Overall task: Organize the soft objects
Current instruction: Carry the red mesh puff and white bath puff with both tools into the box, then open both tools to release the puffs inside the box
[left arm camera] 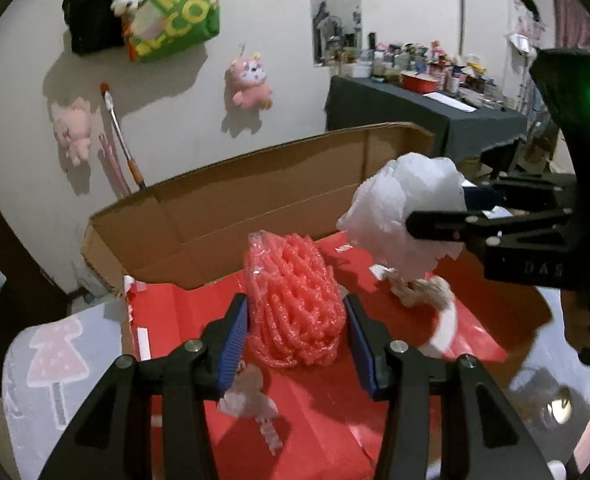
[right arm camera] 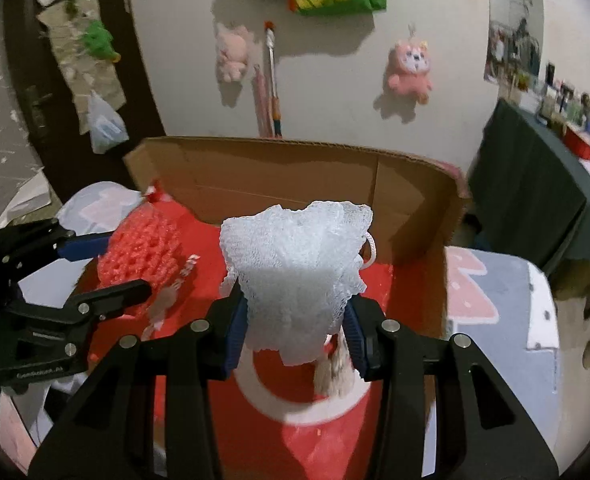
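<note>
A white mesh bath pouf [right arm camera: 295,276] is being pinched by the right gripper [right arm camera: 295,332] above the red-lined cardboard box [left arm camera: 255,184]. A pink foam net sleeve [left arm camera: 295,304] is being straddled by the left gripper [left arm camera: 297,340], whose 2 pads appear to be just touching it; a firm squeeze cannot be confirmed. Both are being judged light, springy and compressible, best taken around the bunched middle.

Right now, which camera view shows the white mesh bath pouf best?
The right wrist view: the white mesh pouf fills its centre, pinched in the right gripper, netting clear. The left wrist view shows it from the side, smaller, partly covered by a finger.
</note>
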